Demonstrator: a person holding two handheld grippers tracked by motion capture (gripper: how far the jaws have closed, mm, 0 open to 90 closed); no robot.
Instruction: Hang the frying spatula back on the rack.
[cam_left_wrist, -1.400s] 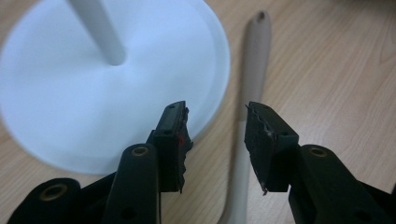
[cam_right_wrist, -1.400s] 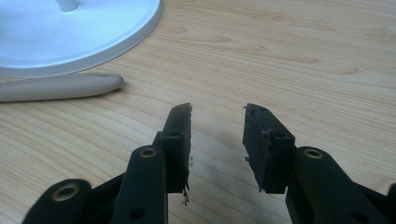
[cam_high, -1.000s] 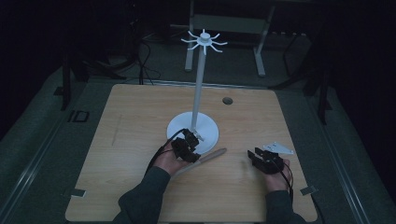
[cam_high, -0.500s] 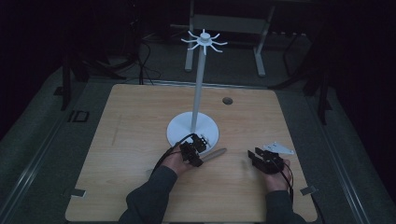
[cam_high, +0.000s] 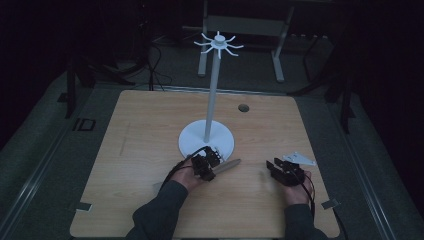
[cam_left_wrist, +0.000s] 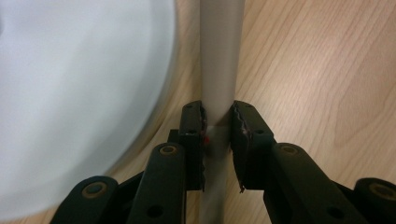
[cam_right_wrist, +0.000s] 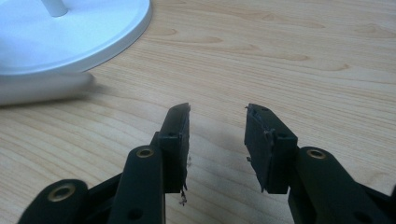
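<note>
Rod: a slim grey-beige rod (cam_left_wrist: 219, 60) lies flat on the bench in its near half, just in front of the stand's base and about midway between the left and right edges; in the high view it (cam_high: 229, 164) runs from my left gripper out toward the right edge, slightly tilted away from me

Left gripper: my left gripper (cam_left_wrist: 217, 122) is clamped on the rod, one pad pressing on each side of it near one end; the jaws have just been closing, and the rod sits between them; in the high view it (cam_high: 210, 161) is at the near rim of the base

Stand: a white stand with a round base (cam_high: 192, 142), a tall thin pole (cam_high: 213, 90) and a ring of short hooks (cam_high: 218, 43) at the top; the base sits near the middle of the bench, and its rim (cam_left_wrist: 84, 93) is just beside the rod in the left gripper view

Right gripper: my right gripper (cam_right_wrist: 217, 116) has its jaws apart with nothing between them, only bare bench beneath; in the high view it (cam_high: 281, 169) is near the right edge, toward the near right corner, well apart from the rod

Bench: light wood-grain top (cam_high: 145, 130)
</note>
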